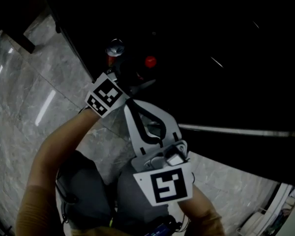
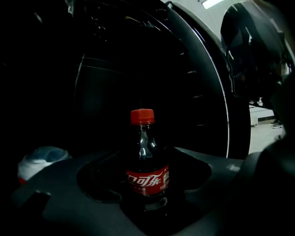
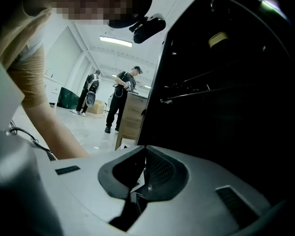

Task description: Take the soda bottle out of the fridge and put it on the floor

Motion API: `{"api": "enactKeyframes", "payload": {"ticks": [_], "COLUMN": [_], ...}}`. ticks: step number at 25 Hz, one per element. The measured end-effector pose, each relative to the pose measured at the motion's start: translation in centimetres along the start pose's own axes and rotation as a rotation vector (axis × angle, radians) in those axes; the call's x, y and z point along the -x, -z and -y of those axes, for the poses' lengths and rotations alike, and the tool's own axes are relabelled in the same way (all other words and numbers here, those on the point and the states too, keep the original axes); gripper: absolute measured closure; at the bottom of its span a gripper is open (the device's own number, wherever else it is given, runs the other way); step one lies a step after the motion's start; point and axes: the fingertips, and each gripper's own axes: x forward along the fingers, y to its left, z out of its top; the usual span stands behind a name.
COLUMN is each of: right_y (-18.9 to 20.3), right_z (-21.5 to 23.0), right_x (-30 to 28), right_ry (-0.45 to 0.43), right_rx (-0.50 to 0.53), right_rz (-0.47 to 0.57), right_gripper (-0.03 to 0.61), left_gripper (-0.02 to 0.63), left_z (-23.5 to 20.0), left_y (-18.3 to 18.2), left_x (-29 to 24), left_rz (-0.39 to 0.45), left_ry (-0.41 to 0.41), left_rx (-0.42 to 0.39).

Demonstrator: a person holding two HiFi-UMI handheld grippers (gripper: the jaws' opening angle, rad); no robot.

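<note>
The left gripper (image 2: 146, 206) has its jaws closed on the lower body of the soda bottle (image 2: 146, 166), which stands upright with its red cap on top, in front of the dark inside of the fridge (image 1: 221, 58). A can with a silvery top (image 1: 115, 48) is just beside it. The right gripper (image 3: 143, 178) is near, over the marble floor (image 1: 34, 87), with its fingers pressed together and nothing between them.
</note>
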Motion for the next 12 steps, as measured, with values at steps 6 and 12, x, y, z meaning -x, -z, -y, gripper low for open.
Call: {"api": "enactKeyframes", "payload": {"ticks": [6,12], "right_y": [-0.5,-1.0], "right_z": [0.1,-0.4], "right_x": [0.7,-0.3], "right_ry": [0.052,0.053], "right_rx": [0.005,0.011], "right_rz": [0.07,0.103], "right_gripper": [0.577,0.577], "left_gripper": [0.321,0.321], "left_z": [1.6,3.4], "left_y": [-0.8,-0.6], "left_x": [1.9,5.5], "left_rz": [0.048,0.063], "left_ry": [0.025,0.084], "left_rx": [-0.02,-0.02]}}
